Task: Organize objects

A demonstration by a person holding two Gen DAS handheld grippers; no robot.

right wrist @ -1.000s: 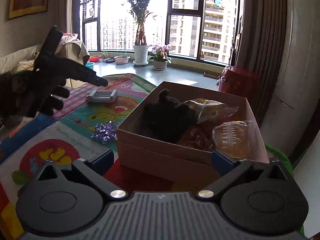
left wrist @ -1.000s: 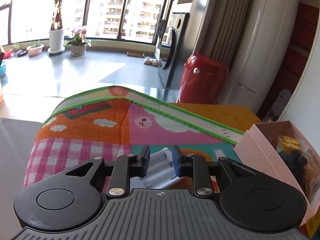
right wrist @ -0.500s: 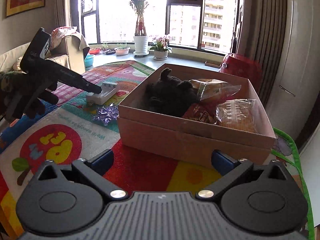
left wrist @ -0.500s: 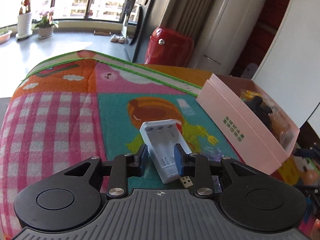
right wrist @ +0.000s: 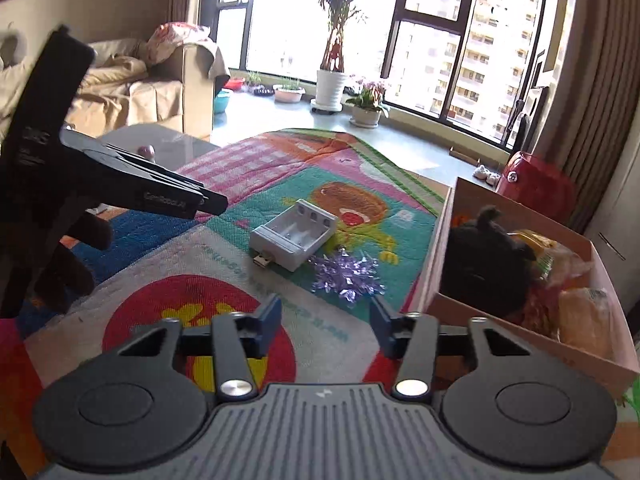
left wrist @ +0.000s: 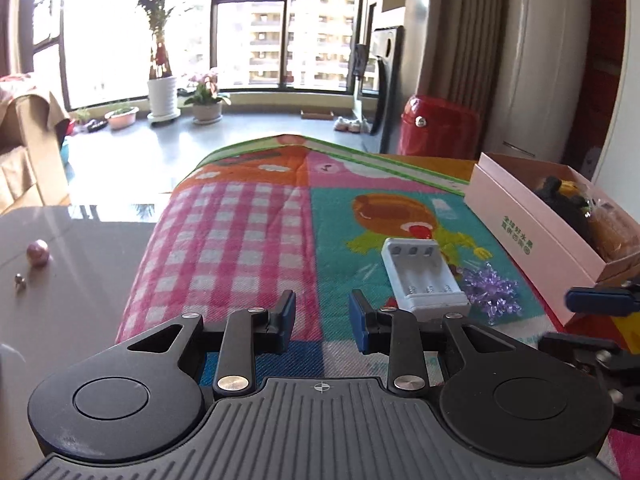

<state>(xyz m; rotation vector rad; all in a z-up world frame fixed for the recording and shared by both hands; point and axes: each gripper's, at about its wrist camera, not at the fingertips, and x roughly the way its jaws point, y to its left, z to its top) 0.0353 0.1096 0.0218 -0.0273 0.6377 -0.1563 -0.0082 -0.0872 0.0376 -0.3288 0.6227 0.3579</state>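
The left hand-held gripper (left wrist: 322, 322) hangs over the pink checked part of the play mat (left wrist: 248, 240) with its blue pads a little apart and nothing between them. Half a second ago the white battery charger (left wrist: 420, 276) stood between these pads; now it lies flat on the mat, just to the right of the gripper and free of it. So the charger is released, and the left gripper has drawn away to the left.

The right hand-held gripper (right wrist: 325, 330) was spread as wide as it goes a moment ago. Now its jaws are closing, and nothing is between them; only the mat shows in the gap. Just ahead of it lies the purple ribbon bow (right wrist: 346, 274), touching or almost touching the charger; I cannot tell which. The charger's USB plug (right wrist: 264, 261) points toward the right gripper.

To the right stands the pink cardboard box (right wrist: 500, 326), open, with a black plush toy (right wrist: 486, 252) and some snack packets (right wrist: 580, 312) already inside. The charger and the bow are both outside the box, near its left wall.

My judgement: these two things are still to be put away, and the right gripper probably prepares for the bow, as it is the nearer one.
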